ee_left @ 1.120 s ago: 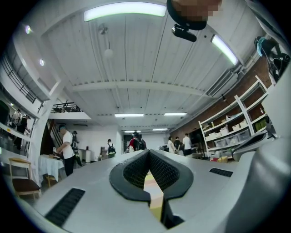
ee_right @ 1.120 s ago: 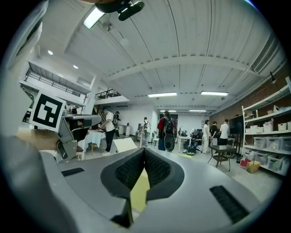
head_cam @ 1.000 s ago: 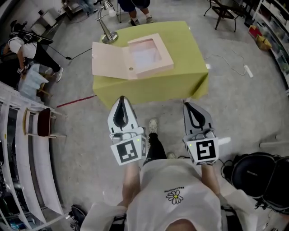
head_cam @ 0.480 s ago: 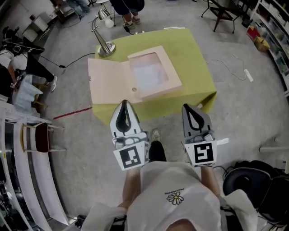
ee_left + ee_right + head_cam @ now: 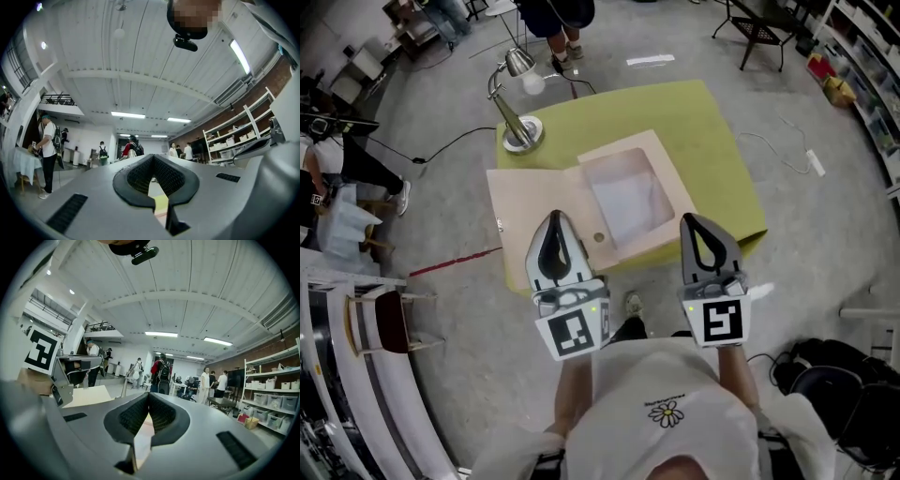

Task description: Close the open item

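Box closing, approach stage. Left gripper and right gripper are each pressed together at the tips with nothing between them; both gripper views look out over the room rather than down at the work, so the jaws appear to be carried level, clear of the box. In the head view the left tip lies over the near part of the lid, and the right tip sits just beside the near right corner of the tray. The box rests on the green table, its lid folded flat out to the left of the tray, with a lamp standing at the far left corner. Compared with a second ago, table and box have drawn much nearer to the grippers, which then stood well short of the table edge: the person has walked up to within reach. No part of the closing is done; the lid is fully open. The left gripper is the better placed to lift the lid's free left edge and swing it over the tray.
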{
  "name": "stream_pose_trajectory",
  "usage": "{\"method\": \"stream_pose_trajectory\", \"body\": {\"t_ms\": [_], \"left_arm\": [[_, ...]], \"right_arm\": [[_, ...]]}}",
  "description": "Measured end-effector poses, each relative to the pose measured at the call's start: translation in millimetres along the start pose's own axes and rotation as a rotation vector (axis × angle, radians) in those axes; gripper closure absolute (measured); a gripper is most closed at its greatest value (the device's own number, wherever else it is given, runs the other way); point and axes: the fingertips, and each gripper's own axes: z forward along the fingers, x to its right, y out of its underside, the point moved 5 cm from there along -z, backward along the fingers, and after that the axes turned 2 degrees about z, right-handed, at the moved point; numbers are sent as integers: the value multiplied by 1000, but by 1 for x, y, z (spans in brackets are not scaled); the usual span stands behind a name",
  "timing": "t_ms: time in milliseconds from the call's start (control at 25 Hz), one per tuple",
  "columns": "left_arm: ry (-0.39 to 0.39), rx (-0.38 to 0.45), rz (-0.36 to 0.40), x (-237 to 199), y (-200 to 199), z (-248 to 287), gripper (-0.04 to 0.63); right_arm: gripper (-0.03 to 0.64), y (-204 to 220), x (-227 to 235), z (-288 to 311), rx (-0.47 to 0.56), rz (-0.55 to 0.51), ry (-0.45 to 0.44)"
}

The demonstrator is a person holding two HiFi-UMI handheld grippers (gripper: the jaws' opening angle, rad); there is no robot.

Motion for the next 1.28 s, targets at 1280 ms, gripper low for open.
{"method": "stream_pose_trajectory", "body": {"t_ms": [1280], "left_arm": [[-244, -28, 79, -46, 5, 6, 581]], "right_arm": [[601, -1, -14, 65, 13, 30, -160]]}}
